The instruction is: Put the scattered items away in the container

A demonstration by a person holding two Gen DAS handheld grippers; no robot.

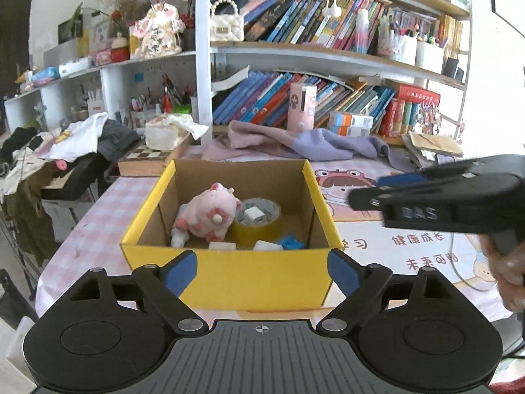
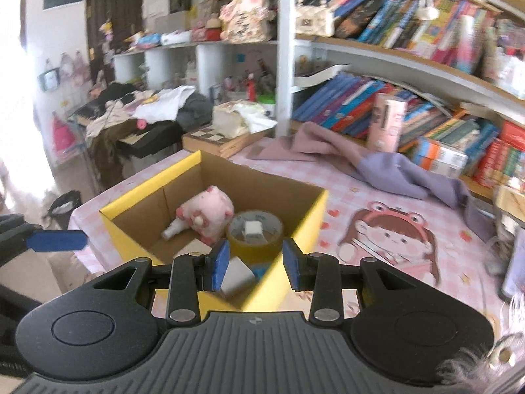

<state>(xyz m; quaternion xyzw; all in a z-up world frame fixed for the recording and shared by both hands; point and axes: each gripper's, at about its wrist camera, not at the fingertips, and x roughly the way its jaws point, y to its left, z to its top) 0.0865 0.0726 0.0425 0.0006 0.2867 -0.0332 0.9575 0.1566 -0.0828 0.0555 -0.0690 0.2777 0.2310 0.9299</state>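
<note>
Pink table (image 1: 98,216), one box (image 1: 229,275), one plush (image 1: 210,213).

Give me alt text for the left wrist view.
A yellow cardboard box sits on a pink table, holding a pink plush toy, a tape roll and small white items. The left gripper is open and empty in front of it, bookshelves behind.

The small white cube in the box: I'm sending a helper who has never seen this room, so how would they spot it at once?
Find the yellow cardboard box on the pink checked tablecloth in front of the bookshelves. Inside it, beside the pink plush toy, lies a roll of yellow tape. The white cube sits in that roll's hole, unlike the other white pieces on the box floor.
</note>
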